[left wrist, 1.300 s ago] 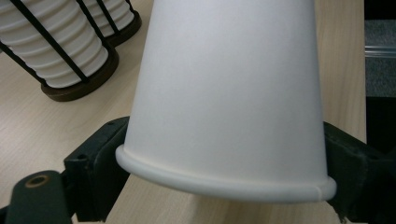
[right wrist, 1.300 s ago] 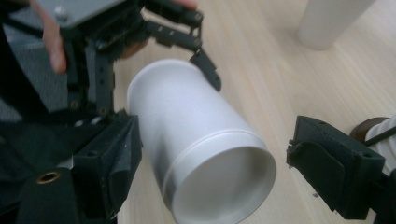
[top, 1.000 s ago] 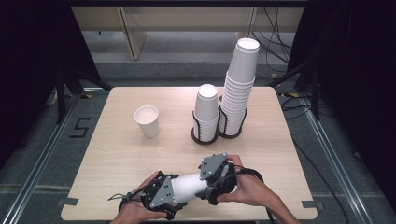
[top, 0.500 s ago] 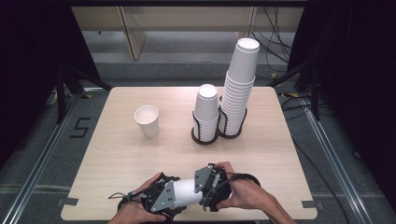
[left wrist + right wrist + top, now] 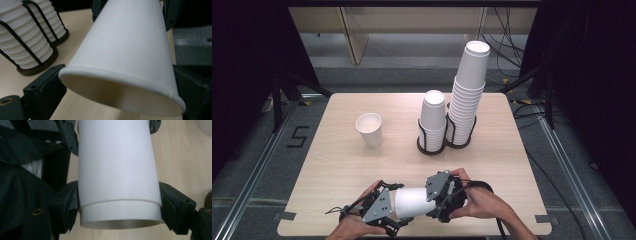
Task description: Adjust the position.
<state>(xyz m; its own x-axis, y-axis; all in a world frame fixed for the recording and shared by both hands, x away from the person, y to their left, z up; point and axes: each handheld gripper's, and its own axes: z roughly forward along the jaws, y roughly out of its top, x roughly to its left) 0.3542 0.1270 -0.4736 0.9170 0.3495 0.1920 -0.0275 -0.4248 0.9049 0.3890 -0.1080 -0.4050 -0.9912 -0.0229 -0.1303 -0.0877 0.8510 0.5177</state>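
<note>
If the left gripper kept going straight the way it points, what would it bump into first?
Probably the right gripper. The left gripper points along the paper cup lying between the two, and the other gripper sits at the cup's far end, right in that line.

The left claw (image 5: 398, 216) and right claw (image 5: 435, 199) are built of black parts, each topped with a grey three-cornered plate bearing small dark screws. Thin black cables trail from both. Their chunky black jaws show round screw holes, one brass-ringed. The forearms are bare.
</note>
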